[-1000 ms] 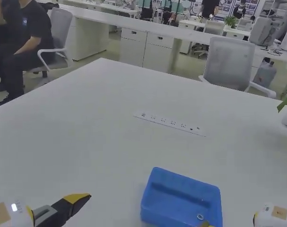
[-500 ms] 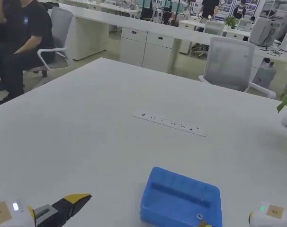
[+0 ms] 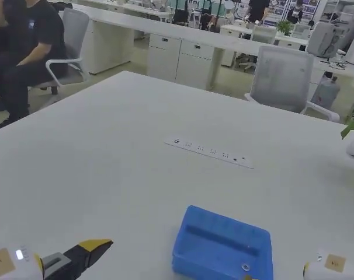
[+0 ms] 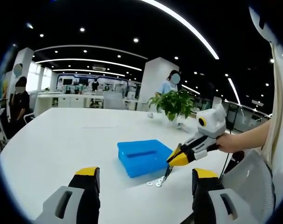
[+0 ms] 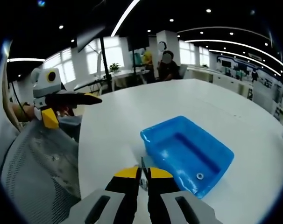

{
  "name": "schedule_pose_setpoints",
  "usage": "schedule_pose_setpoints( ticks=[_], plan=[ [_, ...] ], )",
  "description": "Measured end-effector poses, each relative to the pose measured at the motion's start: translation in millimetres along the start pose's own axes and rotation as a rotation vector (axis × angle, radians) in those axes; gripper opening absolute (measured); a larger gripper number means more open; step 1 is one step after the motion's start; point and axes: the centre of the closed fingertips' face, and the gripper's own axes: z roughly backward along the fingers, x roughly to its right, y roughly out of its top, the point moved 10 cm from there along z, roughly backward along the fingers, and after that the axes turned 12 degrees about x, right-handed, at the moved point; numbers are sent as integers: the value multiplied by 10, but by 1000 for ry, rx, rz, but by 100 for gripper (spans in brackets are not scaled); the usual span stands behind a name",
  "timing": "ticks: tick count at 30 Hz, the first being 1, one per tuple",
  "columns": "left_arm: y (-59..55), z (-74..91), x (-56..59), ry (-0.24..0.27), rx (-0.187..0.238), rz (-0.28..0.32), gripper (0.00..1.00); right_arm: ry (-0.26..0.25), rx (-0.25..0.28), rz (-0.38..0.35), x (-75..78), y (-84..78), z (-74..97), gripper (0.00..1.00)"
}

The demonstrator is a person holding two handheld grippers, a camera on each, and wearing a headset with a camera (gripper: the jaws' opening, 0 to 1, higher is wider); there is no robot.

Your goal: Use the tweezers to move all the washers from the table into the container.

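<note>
Left gripper (image 4: 146, 172): fingers (image 4: 88, 182) spread wide apart with nothing between them, held over the white surface (image 3: 107, 163); in the head view it sits at the lower left corner
Right gripper (image 5: 141, 171): fingers pressed together on the tweezers (image 5: 142, 163), which stick out forward between the yellow tips
Tweezers: in the left gripper view they slant down from the right gripper, tips close by the washers (image 4: 155, 183)
Washers: a few small rings lying on the surface just beside a corner of the container (image 5: 188, 151)
Container: blue open-topped tray, flat on the surface; one washer (image 5: 200, 176) lies inside it near a wall
Surroundings: socket strip (image 3: 211, 153) set into the surface beyond the container; grey chair (image 3: 285, 76) on the far side; potted plant (image 4: 172, 103) further back
</note>
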Motion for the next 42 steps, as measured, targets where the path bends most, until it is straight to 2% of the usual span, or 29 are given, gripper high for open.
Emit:
schedule_pose_setpoints(
  ticks=[9, 14, 16, 18, 20, 25, 34, 38, 42],
  plan=[
    [-7, 6, 7, -2, -10, -6, 81, 21, -36, 78, -15, 17, -75, 3],
    [-14, 6, 7, -3, -18, -11, 80, 10, -42, 40, 22, 18, -84, 2],
    [-14, 6, 7, -3, -19, -8, 79, -10, -31, 18, 48, 13, -77, 1],
    [-13, 6, 7, -3, -18, -9, 80, -21, -14, -49, 50, 1, -67, 1],
    [-14, 5, 7, -5, -18, -9, 80, -28, 5, -58, 69, 5, -41, 1],
    [-15, 5, 3, -6, -17, -9, 80, -43, 101, -149, 110, 146, 54, 1],
    [-21, -1, 11, -15, -20, -10, 80, -65, 185, -150, 215, 418, 186, 2],
    [-18, -2, 13, -16, -17, -11, 80, -100, 209, -154, 340, 472, 192, 2],
    [-15, 2, 17, -14, -17, -19, 80, -154, 205, -151, 492, 474, 169, 2]
  ],
)
